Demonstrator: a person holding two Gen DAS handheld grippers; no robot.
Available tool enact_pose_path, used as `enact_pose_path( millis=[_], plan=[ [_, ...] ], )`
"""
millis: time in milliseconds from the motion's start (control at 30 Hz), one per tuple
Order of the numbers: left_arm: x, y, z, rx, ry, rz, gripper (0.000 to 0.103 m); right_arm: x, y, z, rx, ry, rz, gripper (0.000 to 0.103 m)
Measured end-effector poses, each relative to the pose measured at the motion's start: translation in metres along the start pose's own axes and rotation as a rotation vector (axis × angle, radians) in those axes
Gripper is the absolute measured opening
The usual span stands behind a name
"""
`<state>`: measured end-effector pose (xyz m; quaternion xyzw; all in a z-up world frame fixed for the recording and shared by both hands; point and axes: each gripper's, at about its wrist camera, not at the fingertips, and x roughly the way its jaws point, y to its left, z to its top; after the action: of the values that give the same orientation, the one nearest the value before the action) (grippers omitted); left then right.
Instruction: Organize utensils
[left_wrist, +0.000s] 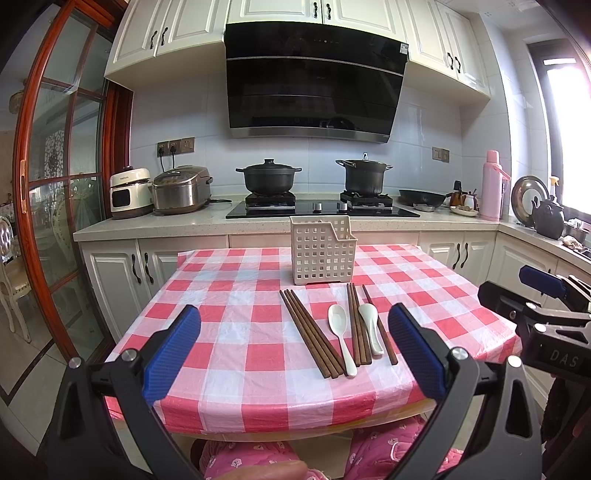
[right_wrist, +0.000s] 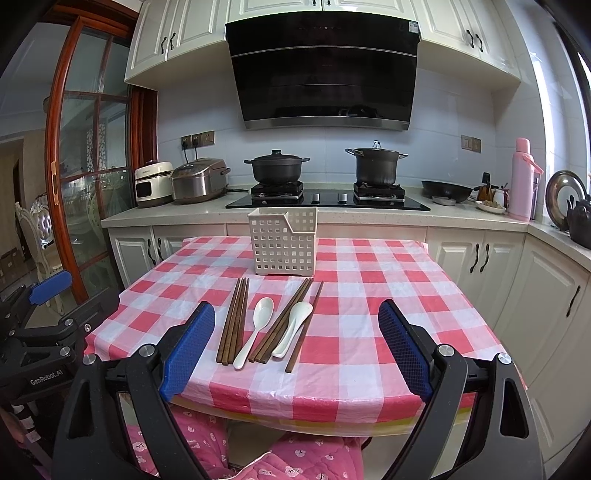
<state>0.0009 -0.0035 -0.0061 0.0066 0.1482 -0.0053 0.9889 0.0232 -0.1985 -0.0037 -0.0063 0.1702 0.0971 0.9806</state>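
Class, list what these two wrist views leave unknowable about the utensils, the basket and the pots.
1. Inside of the white basket: both views face its perforated wall, so any contents or dividers stay hidden.
2. Exact chopstick count in the right bundle: the short spoon lies across it in both views.
3. Contents of the two pots: lids cover them.
4. The person: only pink-clad knees show below the table edge.
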Motion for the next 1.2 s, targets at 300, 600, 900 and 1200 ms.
enact_pose_path(
  millis=[300, 600, 900, 1200],
  plan=[
    [0.0, 0.0, -0.001, 0.0, -0.001, 0.0, 0.098, 0.0, -0.001, -0.001, 0.002, 0.001, 0.002, 0.085],
    [-0.001, -0.003, -0.002, 0.001, 0.002, -0.001, 0.098, 0.004, -0.003, -0.004, 0.01, 0.006, 0.001, 0.085],
    [0.039, 0.003, 0.002, -0.018, 0.075, 0.007, 0.098, 0.05, -0.01, -0.007, 0.014, 0.065, -0.001, 0.085],
    [0.12, 0.015, 0.017, -0.052, 0.172, 0.018, 0.098, 0.121, -0.023, 0.006, 0.041, 0.154, -0.012, 0.085]
  ],
)
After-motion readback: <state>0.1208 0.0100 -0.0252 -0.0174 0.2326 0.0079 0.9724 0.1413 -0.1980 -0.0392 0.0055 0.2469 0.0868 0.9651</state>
